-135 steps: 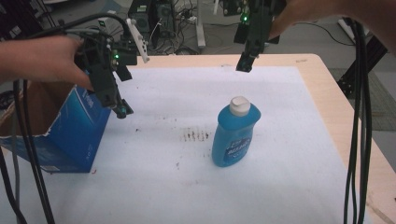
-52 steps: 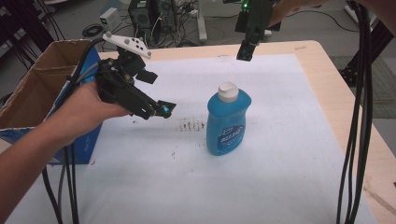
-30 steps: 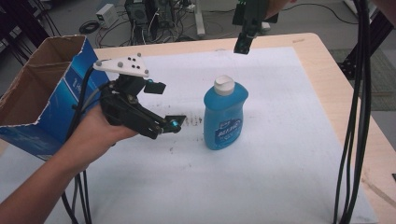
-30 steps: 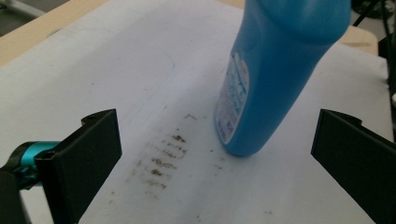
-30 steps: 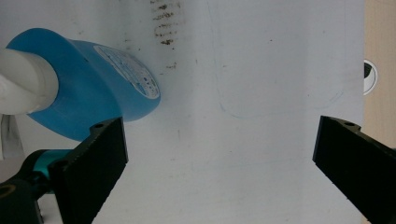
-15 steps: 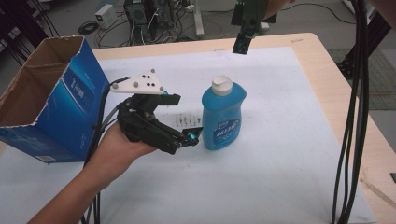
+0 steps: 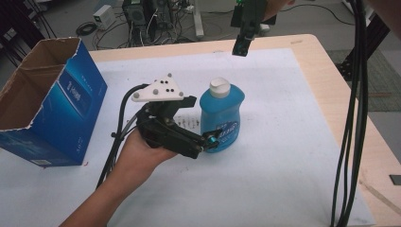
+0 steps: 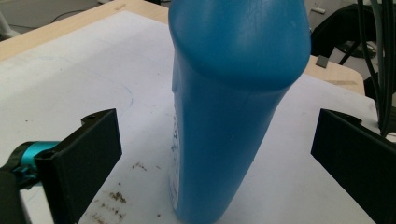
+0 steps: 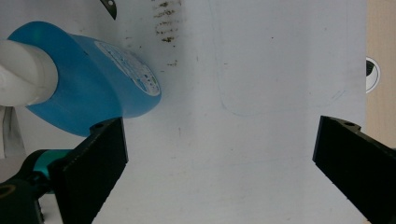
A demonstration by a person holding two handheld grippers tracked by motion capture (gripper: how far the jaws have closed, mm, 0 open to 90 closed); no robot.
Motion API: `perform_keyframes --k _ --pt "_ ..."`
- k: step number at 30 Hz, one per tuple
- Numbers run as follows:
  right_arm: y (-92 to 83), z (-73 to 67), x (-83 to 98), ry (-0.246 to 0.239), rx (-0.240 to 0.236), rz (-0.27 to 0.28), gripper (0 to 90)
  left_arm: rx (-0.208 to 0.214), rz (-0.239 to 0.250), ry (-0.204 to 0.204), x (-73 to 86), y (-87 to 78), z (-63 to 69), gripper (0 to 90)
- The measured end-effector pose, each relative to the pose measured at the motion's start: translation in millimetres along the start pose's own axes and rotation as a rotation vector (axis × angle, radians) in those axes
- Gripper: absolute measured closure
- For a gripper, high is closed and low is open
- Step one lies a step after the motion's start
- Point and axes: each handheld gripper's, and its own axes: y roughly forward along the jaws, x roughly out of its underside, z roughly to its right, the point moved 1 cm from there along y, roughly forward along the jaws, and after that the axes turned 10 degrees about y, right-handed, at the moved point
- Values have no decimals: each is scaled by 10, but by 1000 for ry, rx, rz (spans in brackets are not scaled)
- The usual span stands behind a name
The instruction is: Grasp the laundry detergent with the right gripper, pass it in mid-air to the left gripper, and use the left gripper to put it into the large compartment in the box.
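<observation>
Care is needed as the left gripper (image 7: 204,142), jaws spread wide, is closed squarely on the blue bottle (image 7: 221,113) standing mid-table, while the right gripper (image 7: 240,47), likewise wide, is held near the far edge

Blue bottle (image 7: 221,116), white cap (image 7: 220,88); blue box (image 7: 61,106); black tool (image 8: 215,154)

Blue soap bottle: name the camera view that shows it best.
The high view: the blue soap bottle stands upright, whole from white cap to base, with the left gripper at its side. The left gripper view gives just its blue body between open jaws; the right gripper view sees it from above, cut off at the edge.
</observation>
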Motion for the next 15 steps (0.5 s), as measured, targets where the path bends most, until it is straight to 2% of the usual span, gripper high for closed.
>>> perform_keyframes --k 4,8,15 --pt "1 9 4 -4 2 5 25 -3 12 0 6 44 0 16" --pt "2 7 16 2 0 5 25 -1 2 17 22 112 15 17" --pt "2 22 25 -6 0 8 25 3 27 16 52 216 2 17"
